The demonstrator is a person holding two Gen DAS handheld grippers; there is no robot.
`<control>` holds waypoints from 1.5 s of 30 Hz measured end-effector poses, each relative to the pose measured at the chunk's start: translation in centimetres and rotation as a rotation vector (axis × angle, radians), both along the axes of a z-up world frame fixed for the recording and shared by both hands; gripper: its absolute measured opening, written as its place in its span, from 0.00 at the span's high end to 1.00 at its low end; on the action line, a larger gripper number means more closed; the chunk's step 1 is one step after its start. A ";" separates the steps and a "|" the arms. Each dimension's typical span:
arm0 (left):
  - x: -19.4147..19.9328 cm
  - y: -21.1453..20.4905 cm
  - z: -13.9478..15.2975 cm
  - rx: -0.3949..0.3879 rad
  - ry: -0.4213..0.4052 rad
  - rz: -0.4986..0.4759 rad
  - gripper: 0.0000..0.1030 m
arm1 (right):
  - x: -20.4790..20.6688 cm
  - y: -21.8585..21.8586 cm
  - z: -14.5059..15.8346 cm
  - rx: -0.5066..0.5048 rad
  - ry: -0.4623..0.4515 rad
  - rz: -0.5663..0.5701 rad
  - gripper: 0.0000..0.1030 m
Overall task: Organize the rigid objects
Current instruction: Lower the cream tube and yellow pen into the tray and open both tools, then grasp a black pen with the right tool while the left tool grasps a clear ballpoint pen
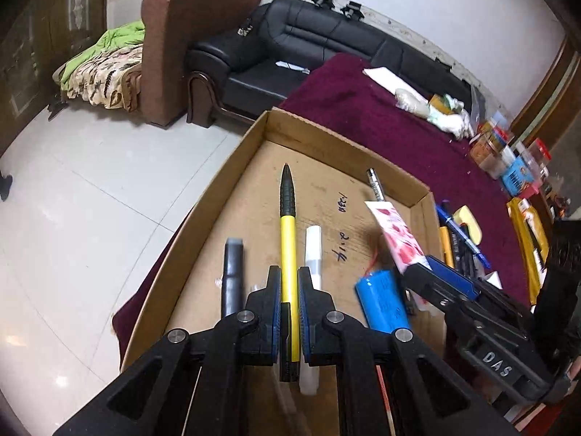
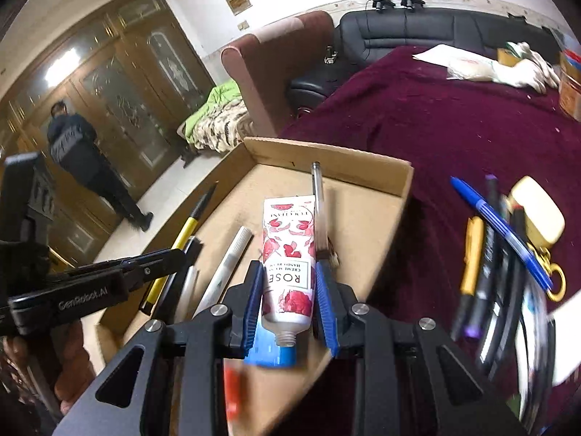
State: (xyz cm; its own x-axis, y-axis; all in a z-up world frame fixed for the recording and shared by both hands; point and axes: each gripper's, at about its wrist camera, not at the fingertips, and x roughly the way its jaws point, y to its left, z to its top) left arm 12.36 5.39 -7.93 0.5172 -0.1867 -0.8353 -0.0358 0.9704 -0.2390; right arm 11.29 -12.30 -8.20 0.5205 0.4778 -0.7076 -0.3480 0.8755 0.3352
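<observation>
The yellow pen (image 1: 288, 243) is clamped in the left gripper (image 1: 289, 290), its tip toward twelve o'clock over the cardboard tray (image 1: 326, 138). The rose hand cream tube (image 2: 288, 258) sits gripped between the right gripper's (image 2: 289, 290) blue pads, above the tray. At three o'clock, loose pens (image 2: 497, 239) lie on the maroon cloth (image 2: 454, 116).

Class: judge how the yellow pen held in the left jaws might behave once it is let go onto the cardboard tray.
The yellow pen looks rigid: it juts straight from the left gripper. Its round barrel may roll on the flat cardboard tray. The ribbed black grip might slow sliding.
</observation>
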 end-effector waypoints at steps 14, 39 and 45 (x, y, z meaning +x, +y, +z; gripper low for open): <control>-1.0 -1.0 0.8 0.106 -0.055 0.004 0.52 | -2.2 0.2 1.0 0.007 -0.077 0.013 0.54; -14.6 -17.5 2.3 0.011 -0.105 -0.315 0.31 | -15.1 -20.3 -0.1 0.086 -0.072 -0.293 0.36; -13.8 -17.7 0.8 -0.003 -0.067 -0.314 0.31 | -13.9 -21.0 -2.2 0.077 -0.019 -0.306 0.45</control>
State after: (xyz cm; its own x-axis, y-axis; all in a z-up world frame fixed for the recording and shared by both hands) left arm -1.45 -12.27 -7.08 0.4876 -0.3488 -0.8004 0.2817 0.9306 -0.2340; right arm -2.58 -33.30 -10.41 0.6608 0.3489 -0.6645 -0.0791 0.9128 0.4006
